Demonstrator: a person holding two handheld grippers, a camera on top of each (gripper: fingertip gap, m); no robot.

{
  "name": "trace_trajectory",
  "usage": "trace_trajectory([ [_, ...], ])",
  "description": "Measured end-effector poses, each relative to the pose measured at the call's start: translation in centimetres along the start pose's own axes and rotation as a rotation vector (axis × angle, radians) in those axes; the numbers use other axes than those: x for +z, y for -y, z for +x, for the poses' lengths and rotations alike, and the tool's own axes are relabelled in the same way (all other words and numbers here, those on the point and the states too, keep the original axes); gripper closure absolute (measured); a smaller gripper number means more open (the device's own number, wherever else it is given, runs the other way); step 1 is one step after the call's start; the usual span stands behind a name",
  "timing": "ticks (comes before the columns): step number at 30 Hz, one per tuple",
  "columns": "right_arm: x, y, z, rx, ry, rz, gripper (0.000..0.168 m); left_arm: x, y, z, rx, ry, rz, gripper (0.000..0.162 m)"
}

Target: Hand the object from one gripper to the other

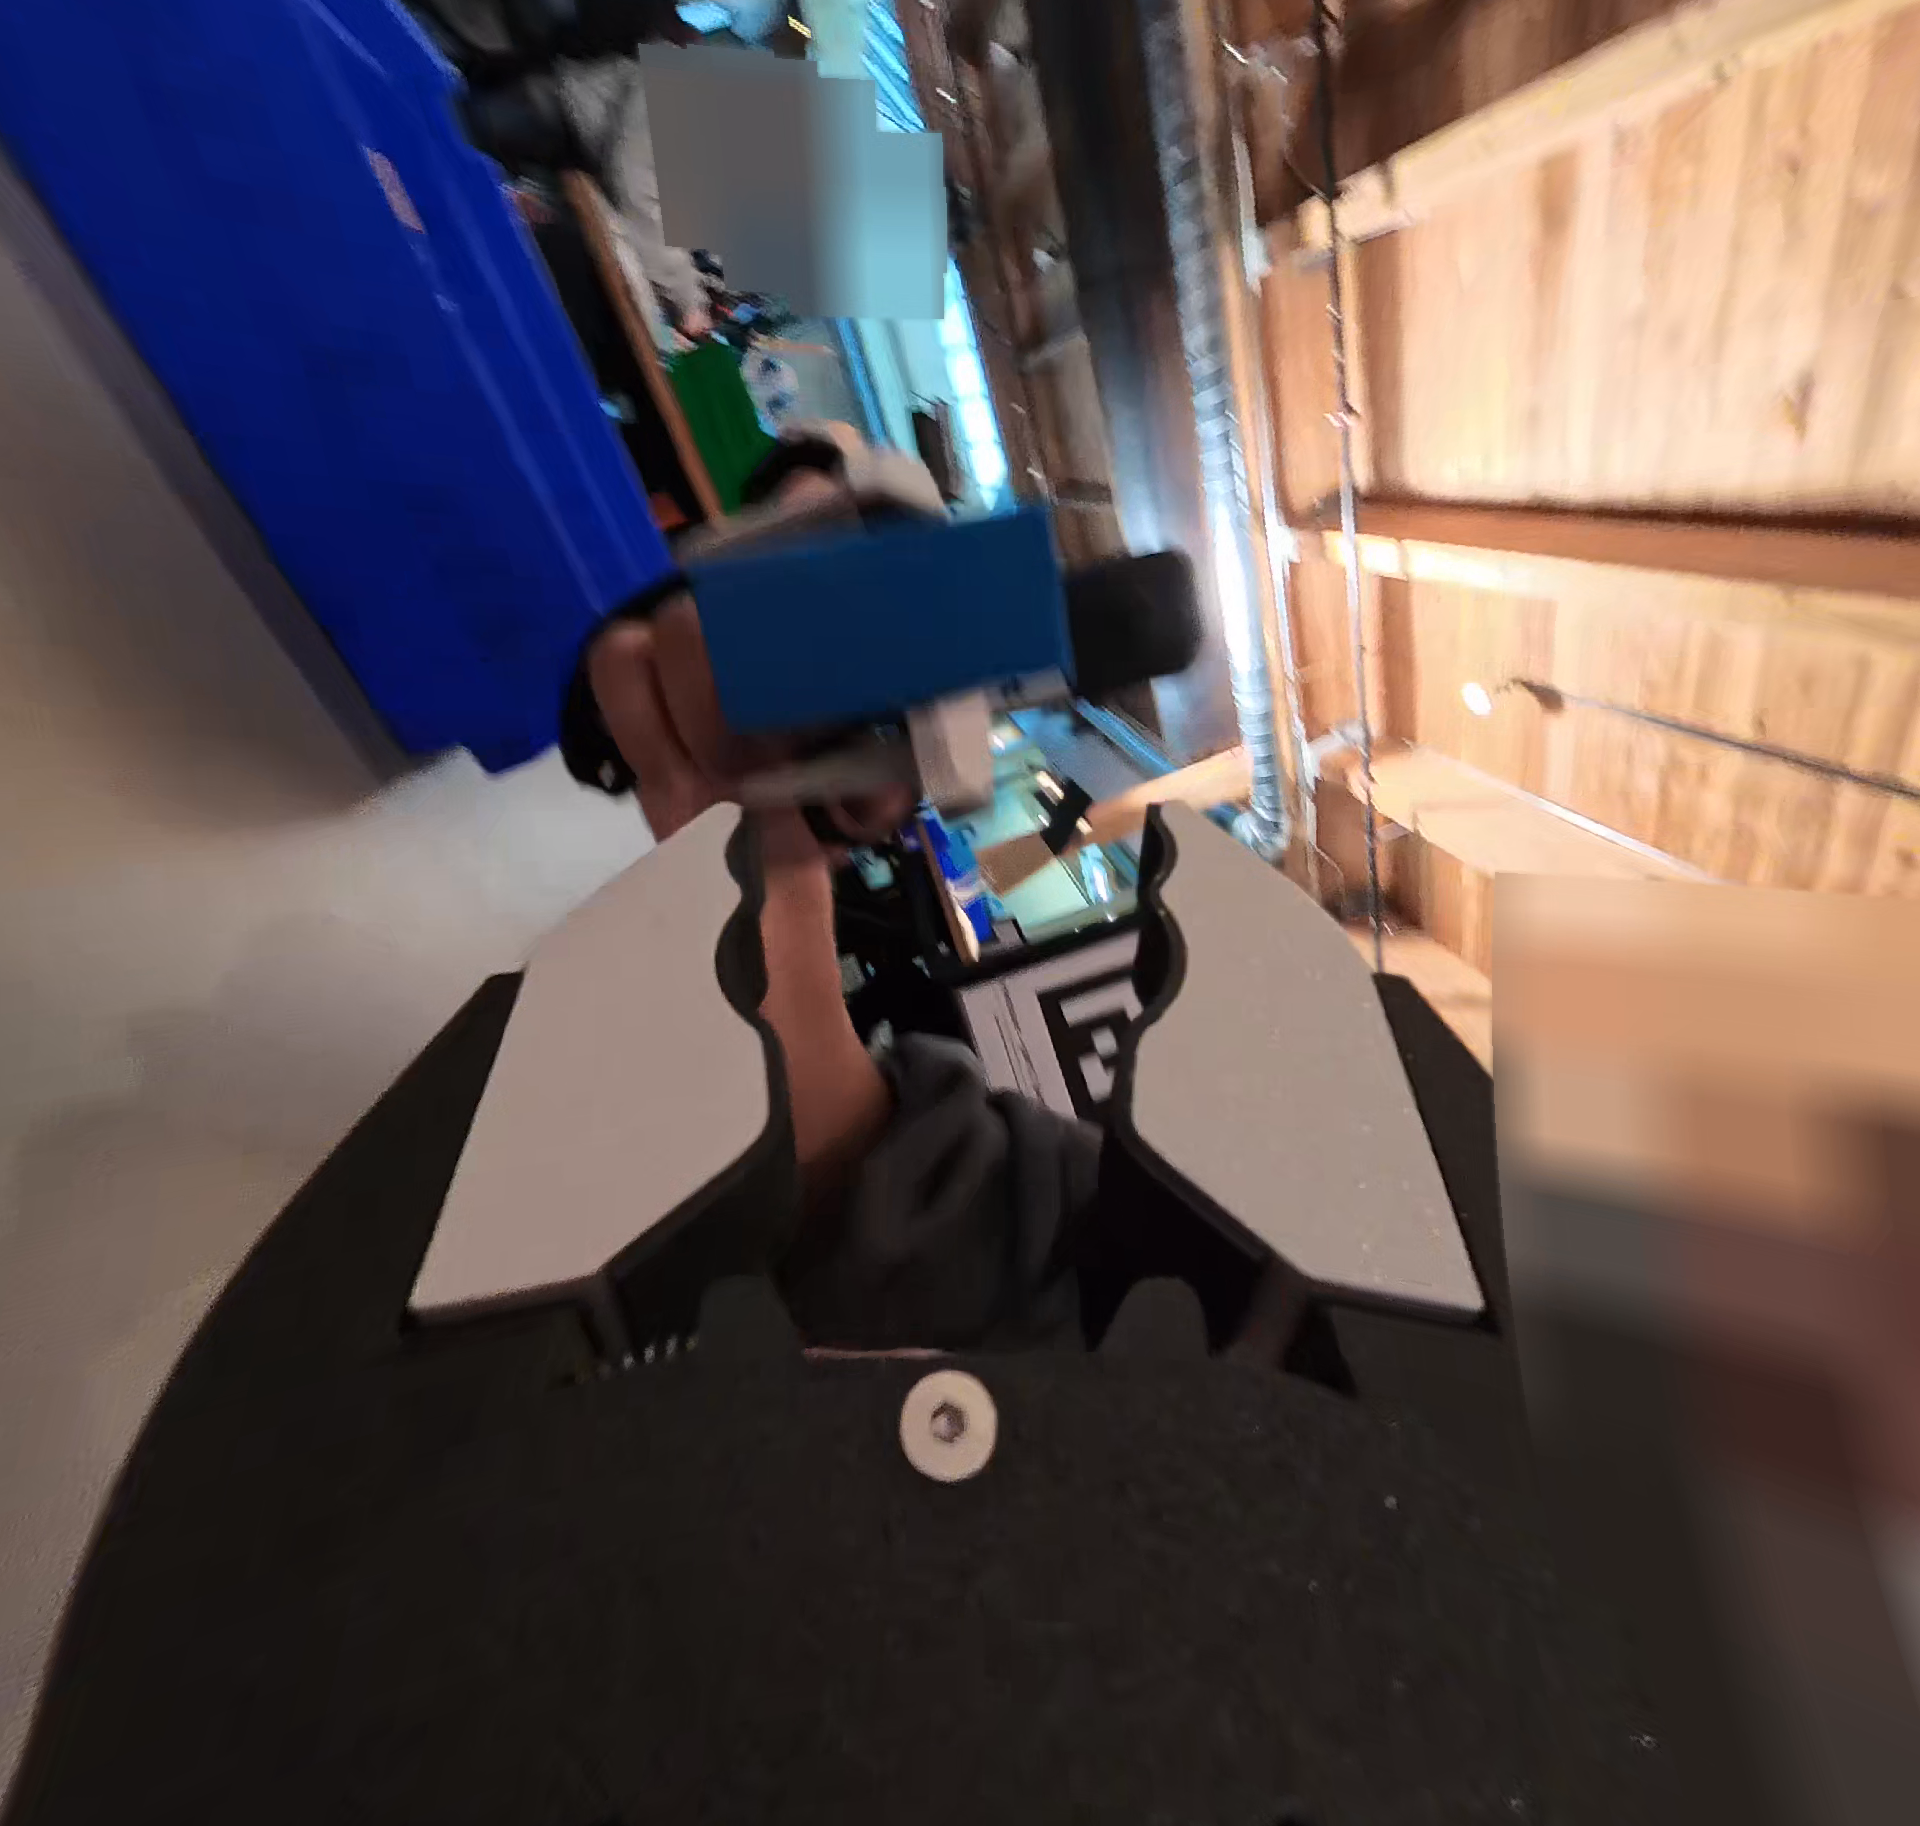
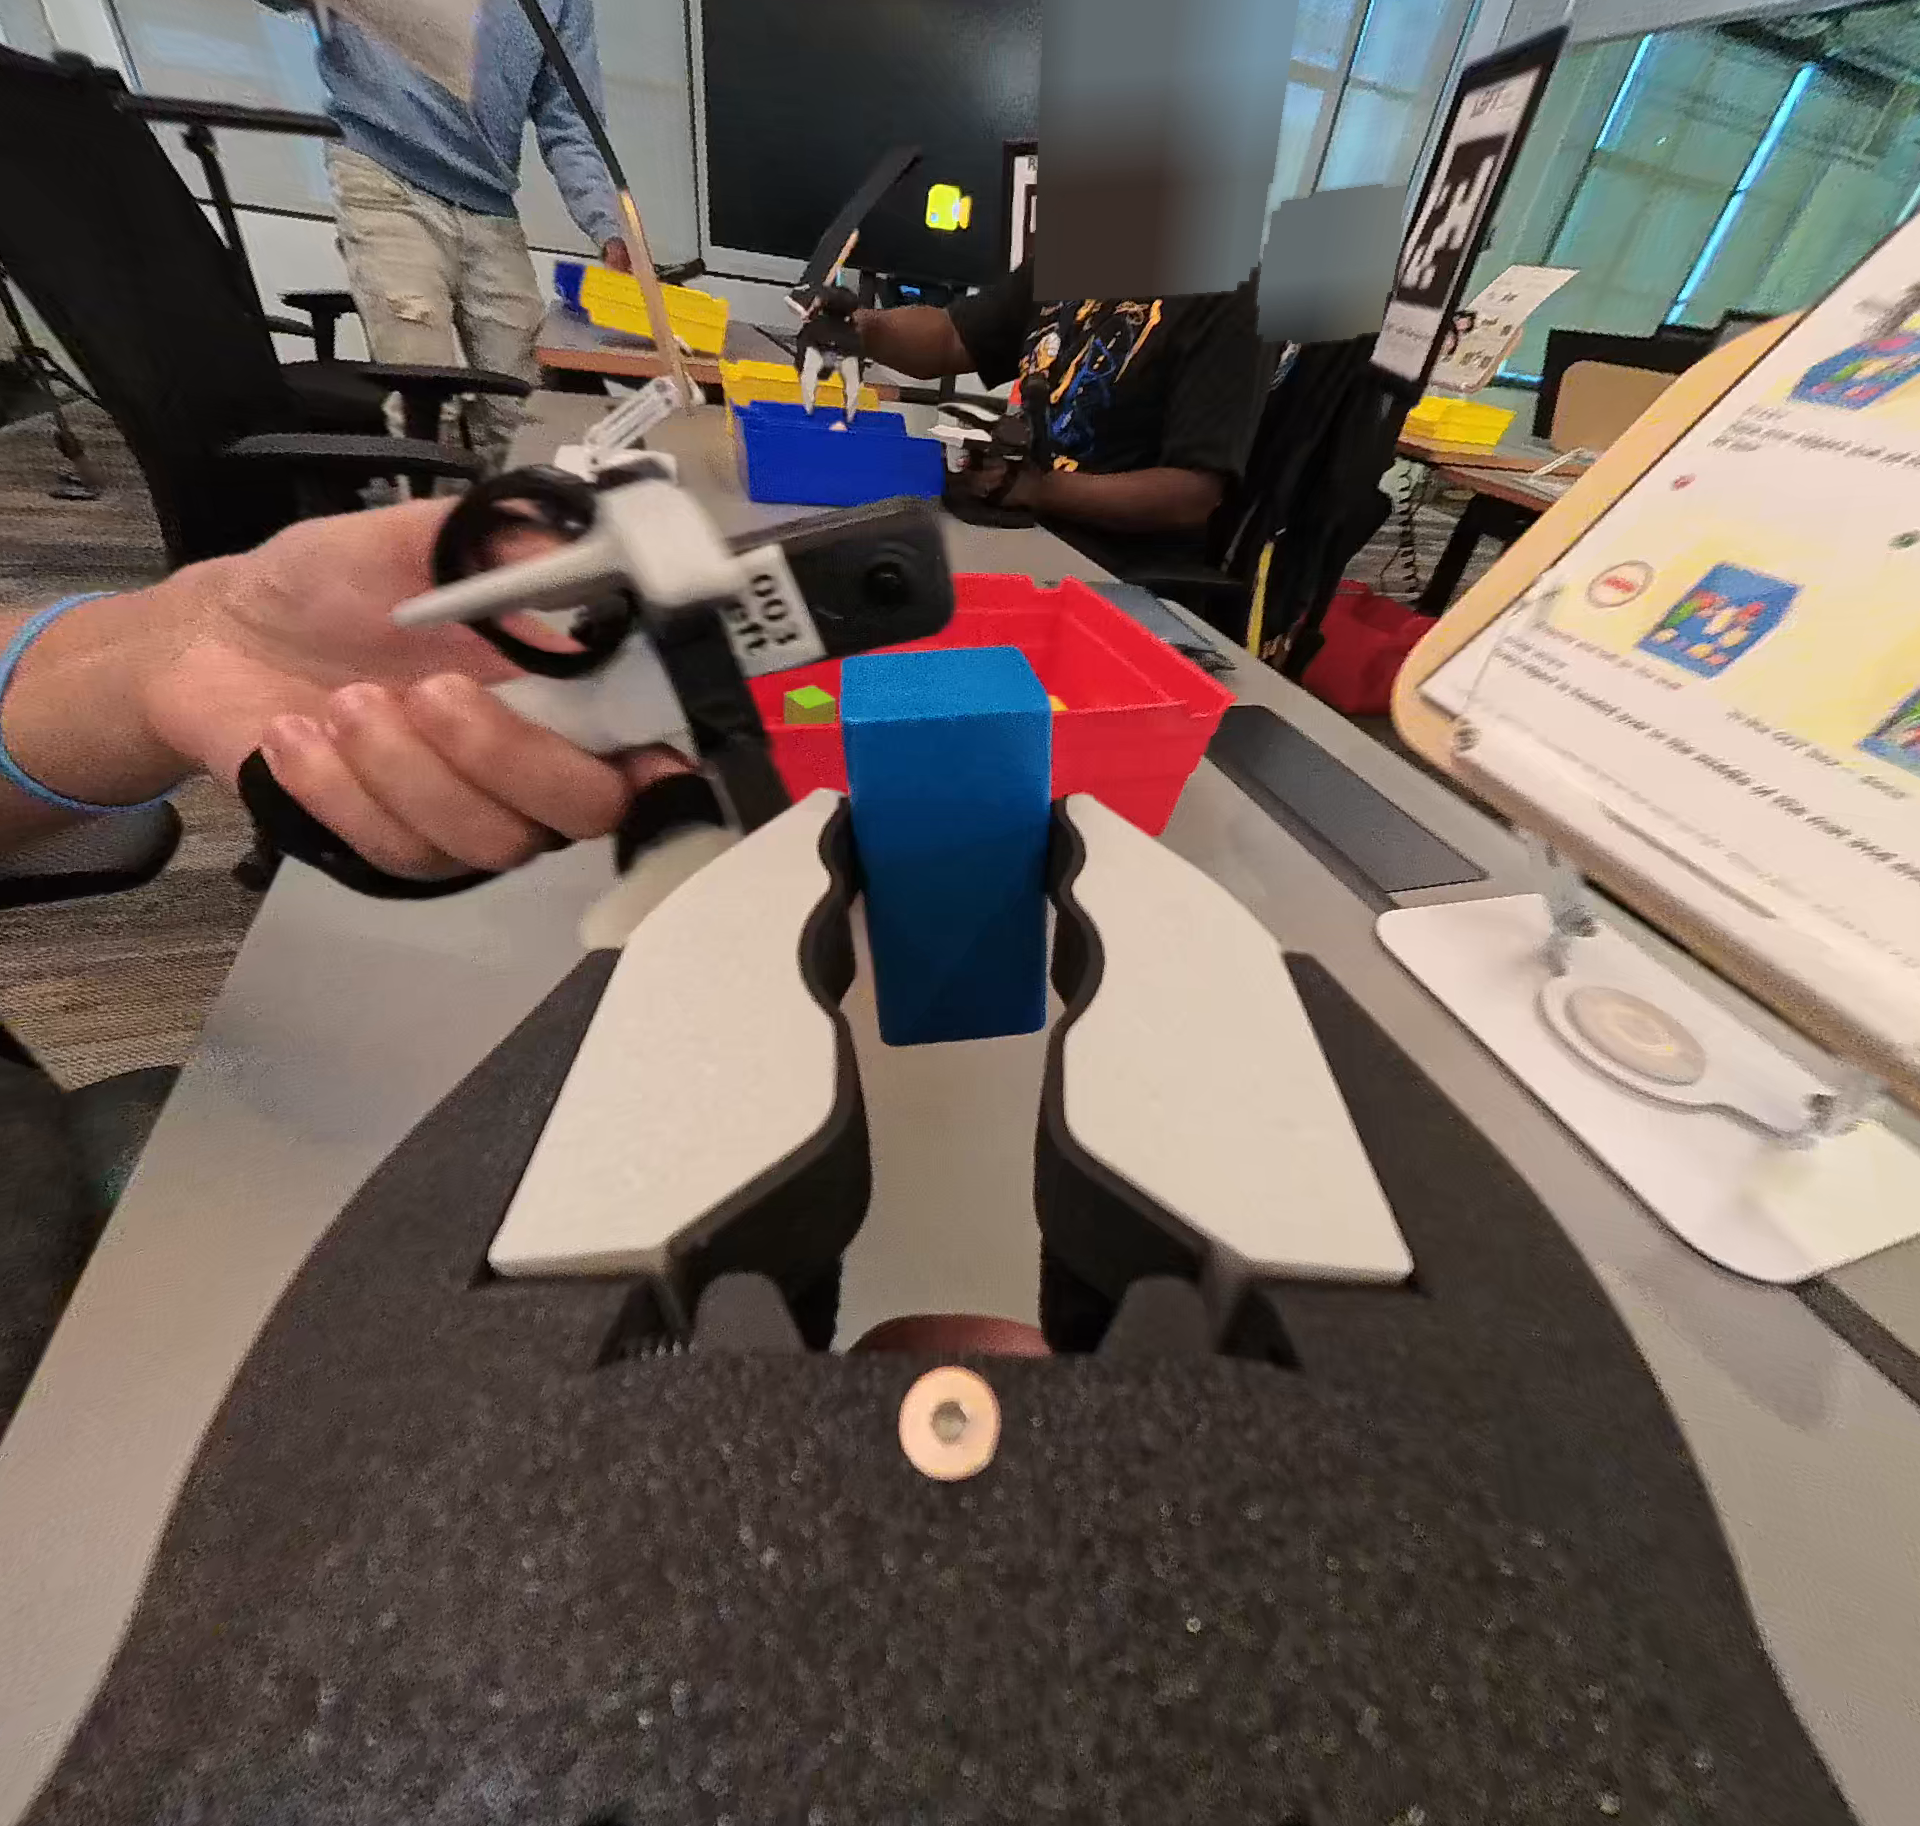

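A blue rectangular block stands upright between the fingers of my right gripper, which is shut on its lower half above the grey table. My left gripper is open and empty; its view is rolled sideways. In that view the blue block shows a short way ahead of the open jaws, held by the right gripper, with a hand behind it. In the right wrist view a hand holds the left gripper's handle to the left of the block, its camera just above the block.
A red tray with a small green block sits behind the blue block. A blue bin stands farther back. An instruction board on a white base stands at the right. People sit and stand beyond the table.
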State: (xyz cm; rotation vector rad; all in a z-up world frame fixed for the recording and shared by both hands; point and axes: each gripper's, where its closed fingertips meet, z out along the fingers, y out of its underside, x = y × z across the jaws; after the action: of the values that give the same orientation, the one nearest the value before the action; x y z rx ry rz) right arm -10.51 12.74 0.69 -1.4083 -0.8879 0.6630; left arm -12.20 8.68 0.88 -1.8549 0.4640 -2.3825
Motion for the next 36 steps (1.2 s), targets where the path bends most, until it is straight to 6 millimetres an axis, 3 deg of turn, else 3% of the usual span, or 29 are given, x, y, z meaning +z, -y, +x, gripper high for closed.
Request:
trace_trajectory([
  [3,-3.2,1.8,1.9,-0.035,-0.077,-0.027,0.134,-3.2,-4.6,1.3,0.134,0.019,-0.063,0.095],
  [5,-6.4,2.7,4.6,-0.046,-0.188,-0.078,0.134,-5.7,-7.8,-0.3,0.277,0.163,-0.075,0.099],
  [8,-12.9,3.0,9.5,-0.007,-0.409,-0.194,0.134,-9.5,-11.9,-4.0,0.406,0.376,-0.055,0.1],
  [10,-17.7,1.1,12.7,0.11,-0.579,-0.333,0.134,-11.4,-14.1,-5.9,0.432,0.455,-0.045,0.1],
  [12,-22.7,-2.5,14.9,0.278,-0.753,-0.514,0.134,-12.6,-15.3,-7.3,0.435,0.531,-0.058,0.101],
  [15,-28.3,-8.5,16.3,0.491,-0.96,-0.733,0.134,-12.4,-15.1,-7.0,0.487,0.543,-0.066,0.104],
  [18,-29.1,-13.9,15.5,0.726,-0.958,-0.877,0.133,-12.2,-15.1,-7.3,0.504,0.55,-0.087,0.105],
  [23,-30.8,-20.1,14.5,0.806,-0.987,-1.208,0.133,-11.9,-15.6,-7.3,0.484,0.528,-0.103,0.105],
  [31,-30.5,-23.2,13.3,0.904,-0.879,-1.346,0.133,-12.0,-15.6,-7.7,0.471,0.541,-0.108,0.105],
  [36,-30.5,-23.5,13.2,0.926,-0.865,-1.354,0.133,-12.1,-15.7,-7.9,0.469,0.553,-0.113,0.104],
])
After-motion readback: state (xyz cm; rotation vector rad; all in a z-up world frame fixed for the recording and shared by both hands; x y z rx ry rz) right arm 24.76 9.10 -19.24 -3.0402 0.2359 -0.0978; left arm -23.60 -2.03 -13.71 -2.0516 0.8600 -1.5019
